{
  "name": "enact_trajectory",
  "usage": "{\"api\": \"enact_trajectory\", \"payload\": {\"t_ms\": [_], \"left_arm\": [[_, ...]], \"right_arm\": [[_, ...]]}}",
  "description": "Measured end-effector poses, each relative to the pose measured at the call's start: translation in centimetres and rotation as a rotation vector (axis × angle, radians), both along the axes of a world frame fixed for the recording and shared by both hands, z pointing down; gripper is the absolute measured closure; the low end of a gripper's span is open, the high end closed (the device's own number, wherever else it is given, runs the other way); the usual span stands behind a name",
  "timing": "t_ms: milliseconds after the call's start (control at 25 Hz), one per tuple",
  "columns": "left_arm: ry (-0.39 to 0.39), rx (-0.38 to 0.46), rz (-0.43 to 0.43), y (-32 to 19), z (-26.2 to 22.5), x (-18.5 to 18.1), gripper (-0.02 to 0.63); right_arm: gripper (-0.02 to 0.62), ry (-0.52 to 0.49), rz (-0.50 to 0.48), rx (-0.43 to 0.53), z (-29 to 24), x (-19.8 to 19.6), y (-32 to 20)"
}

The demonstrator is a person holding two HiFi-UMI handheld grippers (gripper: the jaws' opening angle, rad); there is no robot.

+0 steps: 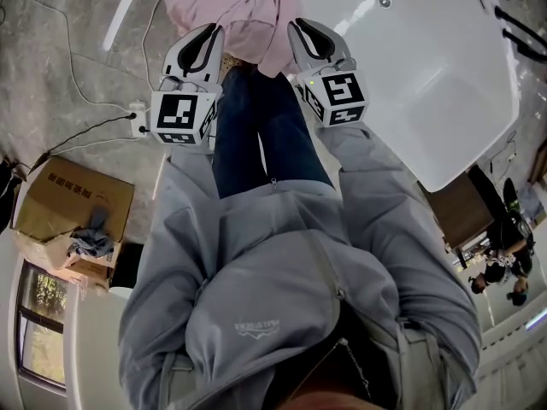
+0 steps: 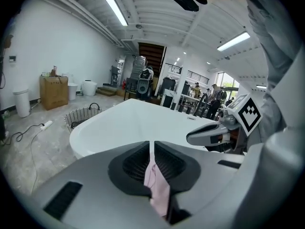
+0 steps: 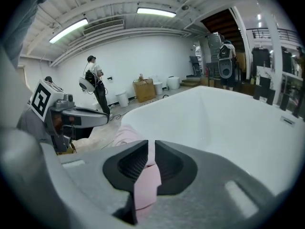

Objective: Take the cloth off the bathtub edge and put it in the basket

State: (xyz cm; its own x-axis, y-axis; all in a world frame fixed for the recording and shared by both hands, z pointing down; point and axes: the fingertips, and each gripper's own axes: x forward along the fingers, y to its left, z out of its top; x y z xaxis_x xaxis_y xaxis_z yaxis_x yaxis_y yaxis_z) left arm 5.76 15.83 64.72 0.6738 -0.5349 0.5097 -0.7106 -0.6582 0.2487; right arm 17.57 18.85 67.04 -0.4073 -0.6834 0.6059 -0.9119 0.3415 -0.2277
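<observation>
Pinching the pink cloth (image 1: pixel 248 11) from both sides, left gripper (image 1: pixel 211 34) and right gripper (image 1: pixel 299 31) each clamped tight on it; holding it bunched between them, by the white bathtub (image 1: pixel 427 84) edge; well apart from the wicker basket (image 2: pixel 83 116).

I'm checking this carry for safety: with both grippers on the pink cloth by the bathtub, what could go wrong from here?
1. The left gripper and right gripper each pinch only a thin fold of the cloth; it might slip free.
2. A cable and power strip lie on the floor near the basket; trailing cloth or a foot could catch there.
</observation>
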Motion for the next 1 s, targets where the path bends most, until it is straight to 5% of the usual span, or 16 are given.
{"api": "enact_trajectory", "payload": {"t_ms": [120, 200, 760, 1000], "left_arm": [[0.01, -0.023, 0.018, 0.3, 0.6, 0.2, 0.584], [0.018, -0.049, 0.023, 0.5, 1.1, 0.4, 0.441], [-0.084, -0.182, 0.094, 2.3, 6.3, -0.3, 0.253], [-0.17, -0.217, 0.144, 2.6, 8.8, -1.1, 0.222]], "right_arm": [[0.547, -0.015, -0.007, -0.042, 0.9, -0.1, 0.4], [0.519, -0.032, -0.016, -0.066, 1.4, -0.2, 0.8], [0.153, -0.07, -0.083, -0.255, 5.5, -0.6, 3.1], [0.095, -0.073, -0.137, -0.377, 8.1, -0.9, 4.8]]}}
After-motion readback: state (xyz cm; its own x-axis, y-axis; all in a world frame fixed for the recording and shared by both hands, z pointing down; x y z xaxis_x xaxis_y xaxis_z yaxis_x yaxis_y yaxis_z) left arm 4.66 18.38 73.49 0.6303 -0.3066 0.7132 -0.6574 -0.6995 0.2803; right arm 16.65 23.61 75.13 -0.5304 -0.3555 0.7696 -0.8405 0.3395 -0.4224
